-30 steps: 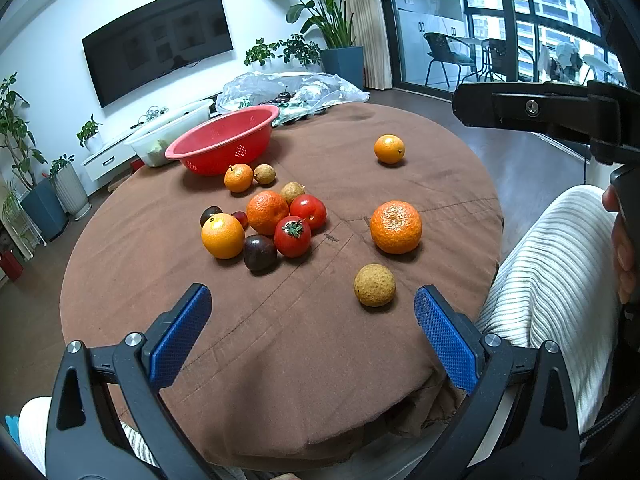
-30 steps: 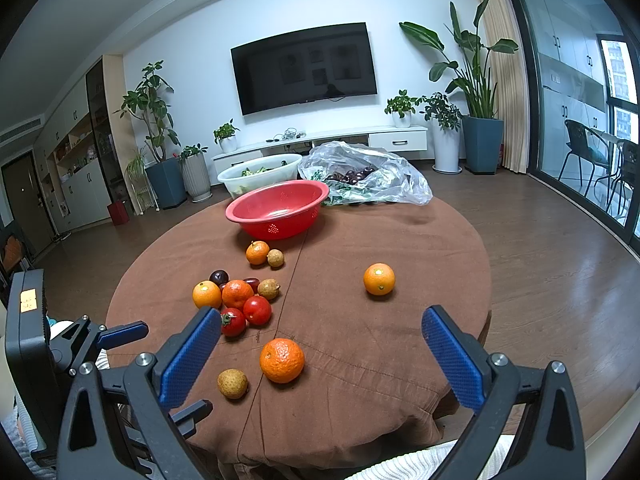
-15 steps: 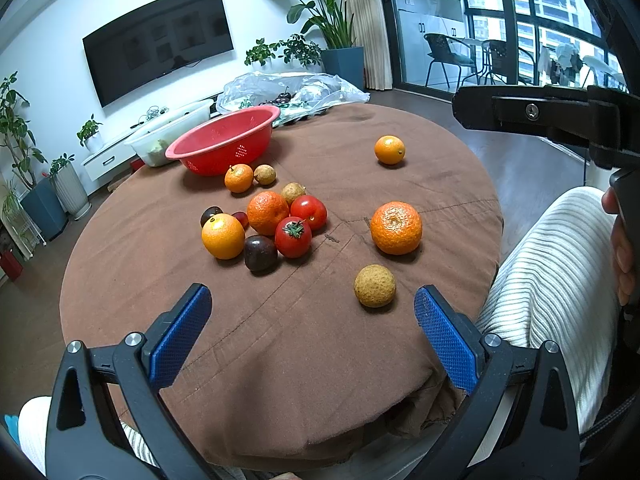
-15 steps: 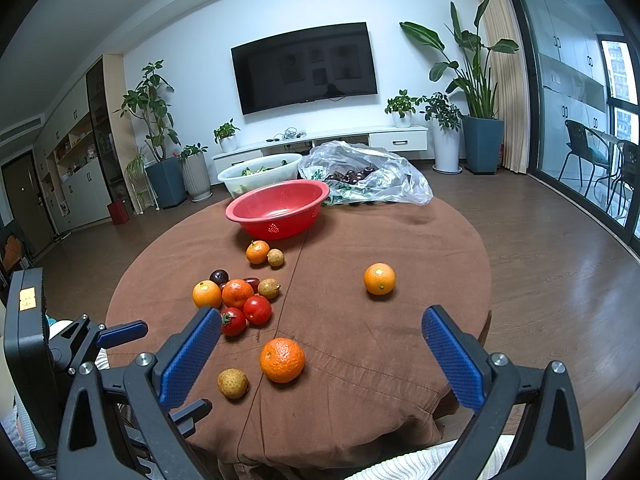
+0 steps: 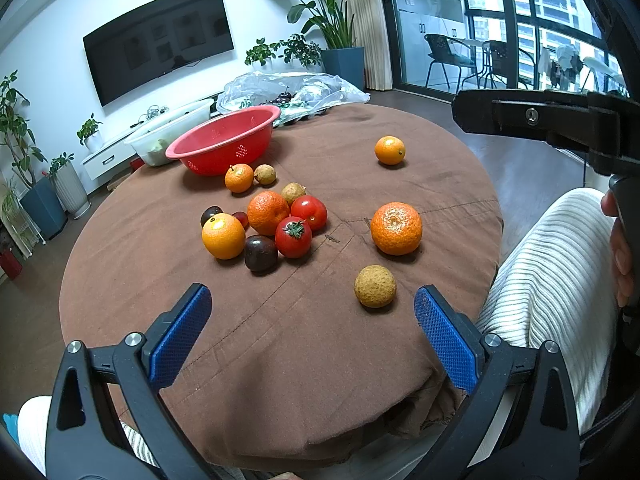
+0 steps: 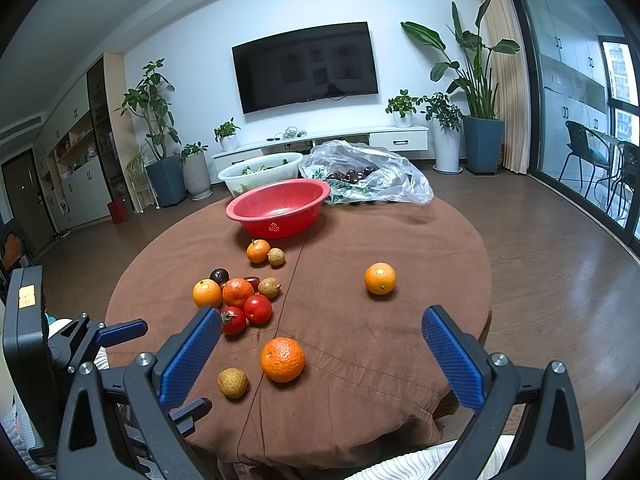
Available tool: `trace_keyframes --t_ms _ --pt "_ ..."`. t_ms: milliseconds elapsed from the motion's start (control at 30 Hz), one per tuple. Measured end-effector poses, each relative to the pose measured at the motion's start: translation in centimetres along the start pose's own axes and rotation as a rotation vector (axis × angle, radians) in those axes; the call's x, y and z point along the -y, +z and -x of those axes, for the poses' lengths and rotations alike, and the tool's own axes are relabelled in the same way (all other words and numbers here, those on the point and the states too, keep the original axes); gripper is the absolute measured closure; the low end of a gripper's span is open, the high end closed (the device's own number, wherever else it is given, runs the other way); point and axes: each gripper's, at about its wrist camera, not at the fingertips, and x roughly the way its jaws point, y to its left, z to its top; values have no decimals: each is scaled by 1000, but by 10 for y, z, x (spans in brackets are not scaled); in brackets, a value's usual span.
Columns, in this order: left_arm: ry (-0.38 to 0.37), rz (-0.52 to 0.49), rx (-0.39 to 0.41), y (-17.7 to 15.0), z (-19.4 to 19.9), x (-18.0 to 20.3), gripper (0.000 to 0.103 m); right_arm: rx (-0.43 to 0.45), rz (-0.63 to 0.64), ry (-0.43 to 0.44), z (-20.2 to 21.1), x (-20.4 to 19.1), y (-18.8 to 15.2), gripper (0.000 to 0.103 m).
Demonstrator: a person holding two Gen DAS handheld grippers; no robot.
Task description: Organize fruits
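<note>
Fruits lie on a round brown-clothed table [image 5: 280, 340]. A cluster of oranges, tomatoes [image 5: 293, 237] and dark plums [image 5: 261, 253] sits left of centre. A big orange [image 5: 396, 228] and a tan round fruit [image 5: 375, 285] lie near the front right; a small orange [image 5: 389, 150] lies far right. An empty red bowl [image 5: 224, 139] stands at the back. My left gripper [image 5: 312, 320] is open and empty above the near edge. My right gripper [image 6: 320, 344] is open and empty, above the big orange [image 6: 282, 359].
A clear plastic bag [image 6: 366, 176] of produce and a white tub [image 6: 260, 172] of greens sit behind the red bowl [image 6: 278, 208]. My striped sleeve [image 5: 552, 280] shows at the right. The right gripper's body [image 5: 560, 120] shows in the left wrist view.
</note>
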Motion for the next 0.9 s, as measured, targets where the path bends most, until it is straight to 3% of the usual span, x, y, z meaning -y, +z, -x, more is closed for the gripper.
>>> trace_keyframes --t_ms 400,767,900 --pt "2 16 -7 3 4 -2 0 -14 11 -6 -1 1 0 0" --pt "8 67 -23 2 -1 -17 0 -109 95 4 -17 -19 -3 0" --pt "33 82 -29 3 -2 -25 0 -175 120 29 -32 -26 -6 16"
